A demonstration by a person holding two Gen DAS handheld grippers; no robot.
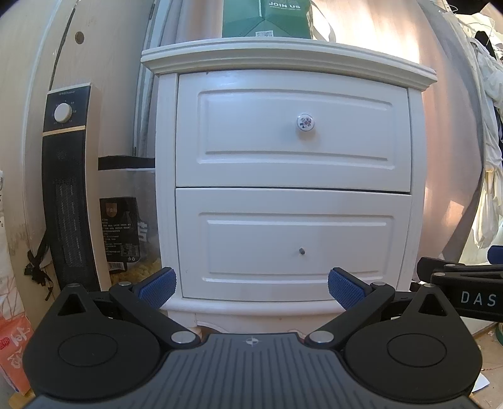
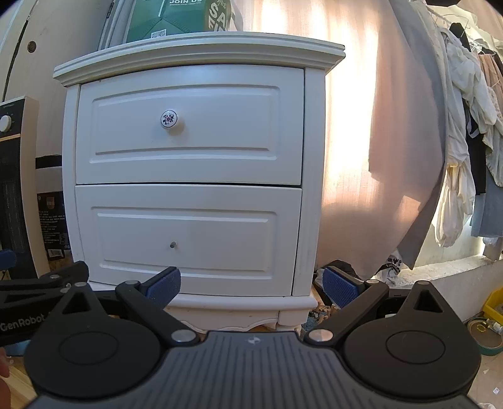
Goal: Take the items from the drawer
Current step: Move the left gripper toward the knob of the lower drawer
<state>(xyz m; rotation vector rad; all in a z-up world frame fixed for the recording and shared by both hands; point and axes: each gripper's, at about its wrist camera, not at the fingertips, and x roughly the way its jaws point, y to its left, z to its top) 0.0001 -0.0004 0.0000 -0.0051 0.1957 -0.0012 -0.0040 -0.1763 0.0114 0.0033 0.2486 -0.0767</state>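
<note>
A white nightstand (image 1: 314, 59) with two closed drawers stands straight ahead. The top drawer (image 1: 292, 103) carries a round flowered knob (image 1: 305, 122); the bottom drawer (image 1: 292, 204) shows only a small bare screw stub (image 1: 301, 251). My left gripper (image 1: 251, 288) is open, empty, low in front of the bottom drawer and apart from it. In the right wrist view the same nightstand (image 2: 195, 50), top drawer (image 2: 188, 94), knob (image 2: 169, 119) and screw stub (image 2: 172, 244) appear left of centre. My right gripper (image 2: 251, 288) hangs open and empty before the nightstand's lower right corner. The drawers' contents are hidden.
A black tower heater (image 1: 67, 188) and a clear bin (image 1: 132, 220) stand left of the nightstand. A green box (image 1: 267, 19) sits on top. Pink curtain (image 2: 361, 126) and hanging clothes (image 2: 465, 126) fill the right. The right gripper's body (image 1: 465, 292) shows at the left view's right edge.
</note>
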